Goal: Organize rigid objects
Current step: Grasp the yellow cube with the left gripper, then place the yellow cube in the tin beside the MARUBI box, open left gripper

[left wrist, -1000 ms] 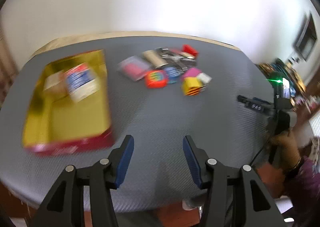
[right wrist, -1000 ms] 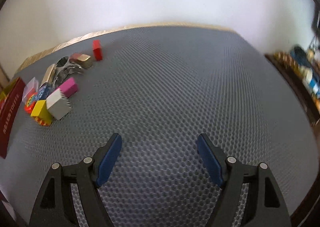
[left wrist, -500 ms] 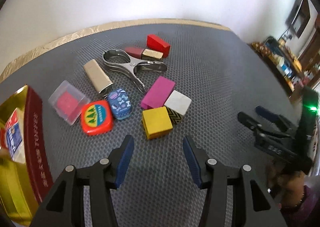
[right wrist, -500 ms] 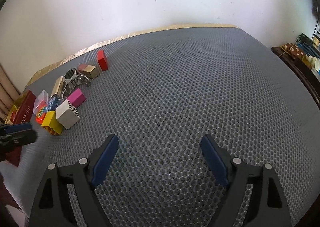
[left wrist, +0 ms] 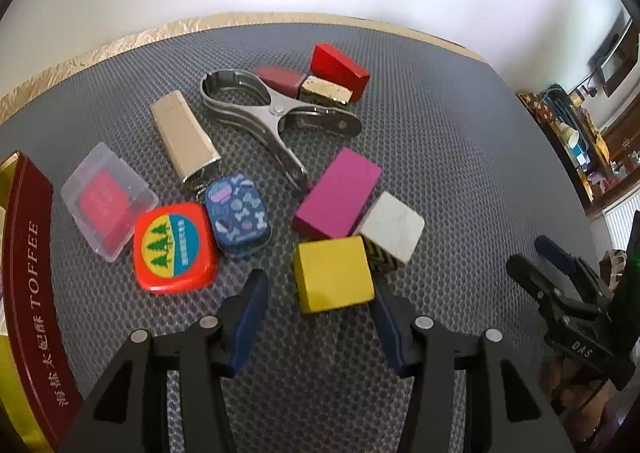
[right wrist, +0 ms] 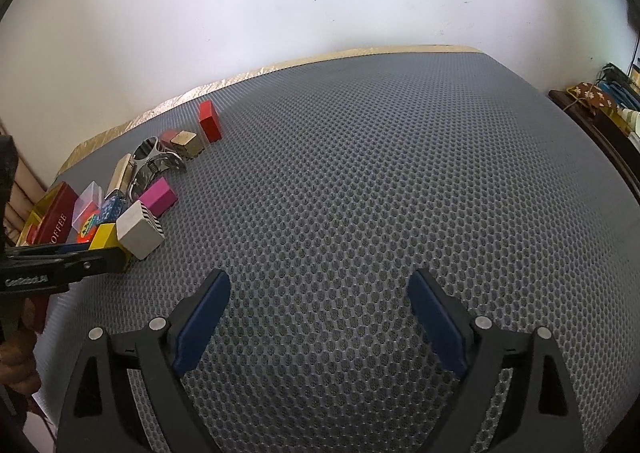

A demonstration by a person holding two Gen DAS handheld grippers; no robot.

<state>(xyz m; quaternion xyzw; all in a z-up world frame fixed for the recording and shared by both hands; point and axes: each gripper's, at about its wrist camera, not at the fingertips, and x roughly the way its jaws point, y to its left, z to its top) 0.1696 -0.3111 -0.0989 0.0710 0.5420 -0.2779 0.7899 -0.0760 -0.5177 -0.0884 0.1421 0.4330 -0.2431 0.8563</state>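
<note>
A cluster of small objects lies on the grey mesh mat (left wrist: 440, 157). Nearest is a yellow block (left wrist: 334, 273), and my left gripper (left wrist: 319, 284) stands open just short of it. The block's near end sits at the mouth of the jaws; the left pad is clear of it. Behind it are a white block (left wrist: 390, 225) with a zigzag side, a magenta block (left wrist: 338, 197), a metal clamp (left wrist: 272, 113) and a red wedge (left wrist: 338, 67). My right gripper (right wrist: 320, 274) hangs over bare mat, its jaws opening with nothing between them.
A dark red and gold toffee tin (left wrist: 28, 285) stands at the left edge. Beside it lie a clear plastic box (left wrist: 108, 199), an orange-red case (left wrist: 174, 249), a blue tin (left wrist: 240, 213) and a beige case (left wrist: 182, 137). Shelves with clutter (left wrist: 576, 133) stand off the right.
My left gripper has swung right from the toffee tin and sunk toward the cluster, ending at the yellow block. My right gripper's jaws have spread wider while it stayed in place.
</note>
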